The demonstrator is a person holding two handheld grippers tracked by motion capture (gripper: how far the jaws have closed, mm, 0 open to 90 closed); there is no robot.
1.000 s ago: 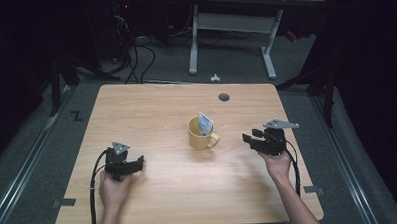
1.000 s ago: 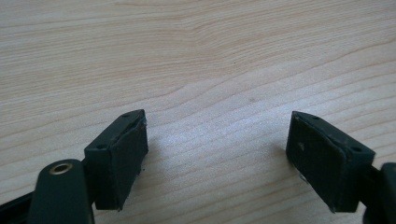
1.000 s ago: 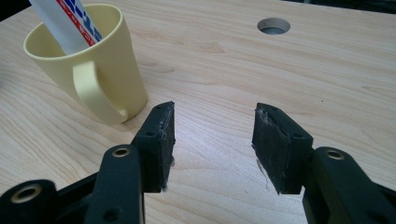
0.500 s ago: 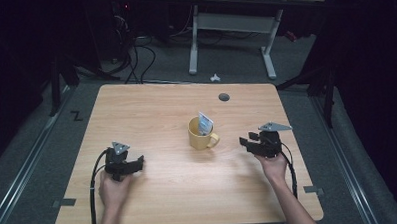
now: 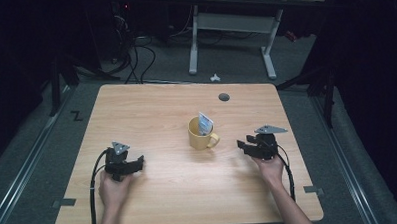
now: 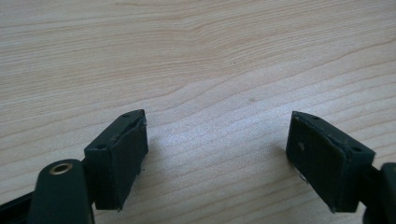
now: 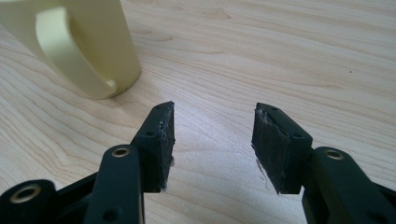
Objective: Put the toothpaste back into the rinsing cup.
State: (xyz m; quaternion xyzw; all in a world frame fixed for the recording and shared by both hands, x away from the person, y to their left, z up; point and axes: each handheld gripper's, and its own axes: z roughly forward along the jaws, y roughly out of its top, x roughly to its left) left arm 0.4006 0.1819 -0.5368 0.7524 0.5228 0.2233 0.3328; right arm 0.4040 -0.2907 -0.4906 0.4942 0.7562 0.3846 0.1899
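Standing upright mid-worktop [image 5: 151, 108], the pale yellow mug [image 5: 201, 135] holds a small white-blue packet [image 5: 205, 124], handle toward the right tool [image 5: 248, 145]. Both that and the left tool [image 5: 134, 163] gape empty.

Mug [image 5: 201, 134]: yellow, upright, near table centre, handle toward 4 o'clock; pale blue-white packet [image 5: 205, 124] standing inside, tilted against rim.

Right gripper [image 5: 245, 144] lowered toward table [image 5: 151, 108]; nearer mug [image 5: 201, 134].

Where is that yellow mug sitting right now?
In the high view, the yellow mug stands near the middle of the wooden table, handle toward the right gripper, with a small packet inside.
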